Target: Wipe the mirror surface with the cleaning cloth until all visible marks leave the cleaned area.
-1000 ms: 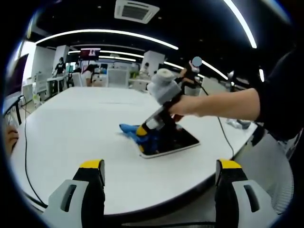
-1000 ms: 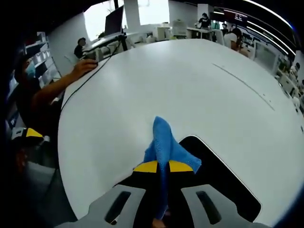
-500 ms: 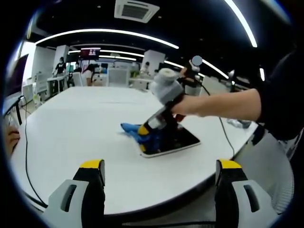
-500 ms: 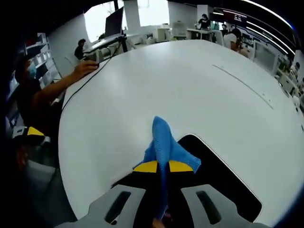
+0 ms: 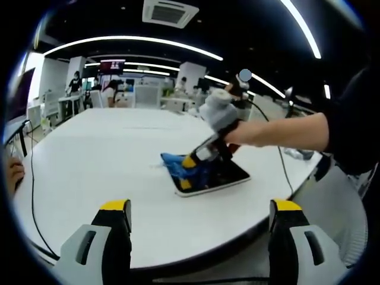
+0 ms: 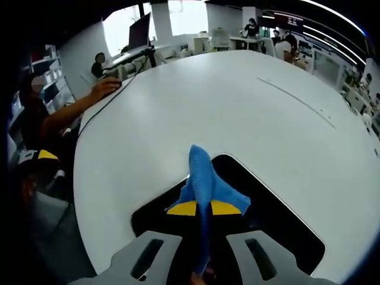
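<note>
Fingers (image 6: 221,208) pinching cloth (image 6: 202,178) on mirror (image 6: 279,219)

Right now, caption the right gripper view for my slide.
Right gripper shut on blue cleaning cloth, pressing it onto the dark mirror on a white table.

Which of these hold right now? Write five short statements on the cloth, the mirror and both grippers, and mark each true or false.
1. The right gripper has its jaws shut on the blue cloth. True.
2. The cloth is red. False: it is blue.
3. The mirror lies flat on the white table. True.
4. The left gripper holds the cloth. False: its jaws are open and empty, away from the mirror.
5. The mirror stands upright. False: it lies flat.
</note>
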`<state>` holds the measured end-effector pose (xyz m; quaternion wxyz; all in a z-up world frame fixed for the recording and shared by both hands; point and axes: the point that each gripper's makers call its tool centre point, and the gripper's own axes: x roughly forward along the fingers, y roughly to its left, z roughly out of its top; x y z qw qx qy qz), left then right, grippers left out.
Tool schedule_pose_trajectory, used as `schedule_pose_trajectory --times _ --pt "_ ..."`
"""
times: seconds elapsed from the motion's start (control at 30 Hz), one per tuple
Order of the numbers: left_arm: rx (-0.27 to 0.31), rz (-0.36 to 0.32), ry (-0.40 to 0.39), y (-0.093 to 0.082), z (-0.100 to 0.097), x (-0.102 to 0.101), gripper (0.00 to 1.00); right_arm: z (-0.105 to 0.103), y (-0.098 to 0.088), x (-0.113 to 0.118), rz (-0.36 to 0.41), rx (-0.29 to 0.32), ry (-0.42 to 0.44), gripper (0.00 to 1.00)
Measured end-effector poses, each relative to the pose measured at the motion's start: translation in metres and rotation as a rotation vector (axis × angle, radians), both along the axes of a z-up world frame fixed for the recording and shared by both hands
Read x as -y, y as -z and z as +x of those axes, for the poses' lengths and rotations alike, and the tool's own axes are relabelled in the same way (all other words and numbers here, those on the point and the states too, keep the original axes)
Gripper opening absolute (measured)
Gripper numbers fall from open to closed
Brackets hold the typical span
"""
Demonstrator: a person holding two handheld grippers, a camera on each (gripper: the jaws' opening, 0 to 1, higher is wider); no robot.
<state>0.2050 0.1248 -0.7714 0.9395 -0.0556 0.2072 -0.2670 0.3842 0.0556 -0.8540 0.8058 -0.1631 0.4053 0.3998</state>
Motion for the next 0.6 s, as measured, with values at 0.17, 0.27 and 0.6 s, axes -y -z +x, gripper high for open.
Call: schedule_pose_trajectory --times 0.17,0.27,0.6 --pt "0.0 0.001 0.001 0.0 0.0 0.0 0.97 0.002 0.0 0.003 -0.008 0.011 -0.01 0.0" --pt "0.0 0.0 0.001 0.0 0.0 0.0 0.97 0.005 0.002 0.007 -0.014 0.009 -0.012 0.0" --pt "0.003 -0.004 -0.004 0.0 0.001 0.0 0.97 0.002 0.001 0.025 -0.023 0.014 -0.003 0.0"
